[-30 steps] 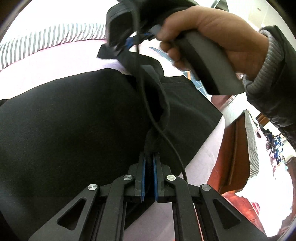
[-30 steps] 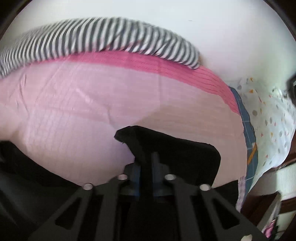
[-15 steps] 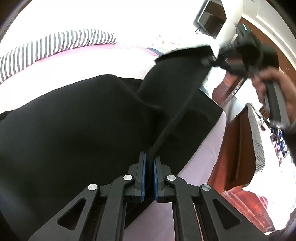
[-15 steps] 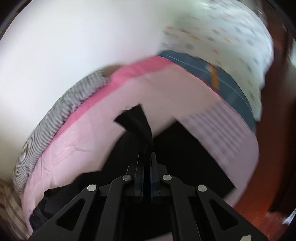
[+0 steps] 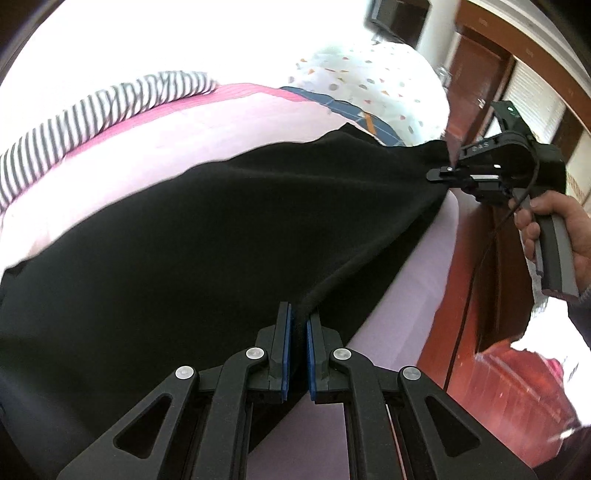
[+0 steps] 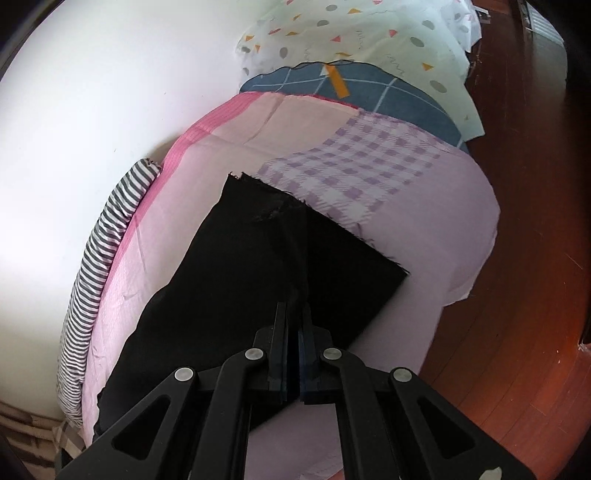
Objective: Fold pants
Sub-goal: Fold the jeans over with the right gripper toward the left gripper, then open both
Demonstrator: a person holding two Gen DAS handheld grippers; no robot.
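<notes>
The black pants [image 5: 207, 236] lie spread over a pink bed sheet [image 5: 229, 125]. My left gripper [image 5: 298, 325] is shut on the near edge of the pants. My right gripper [image 6: 293, 317] is shut on another part of the same edge; in the left wrist view it [image 5: 439, 173] shows at the far right, held off the bed's side, with the cloth stretched taut between the two grippers. In the right wrist view the pants [image 6: 258, 266] hang from the jaws over the sheet [image 6: 424, 229].
A striped pillow [image 5: 92, 114] lies along the bed's far edge by the white wall. A dotted white cloth [image 6: 354, 33] and a blue checked cloth [image 6: 376, 92] lie at the bed's end. Red-brown wooden floor [image 6: 524, 258] and wooden furniture [image 5: 480, 62] are to the right.
My right gripper has swung from above the pants out to the right past the bed's side, pulling the bunched edge flat and taut. My left gripper kept its hold.
</notes>
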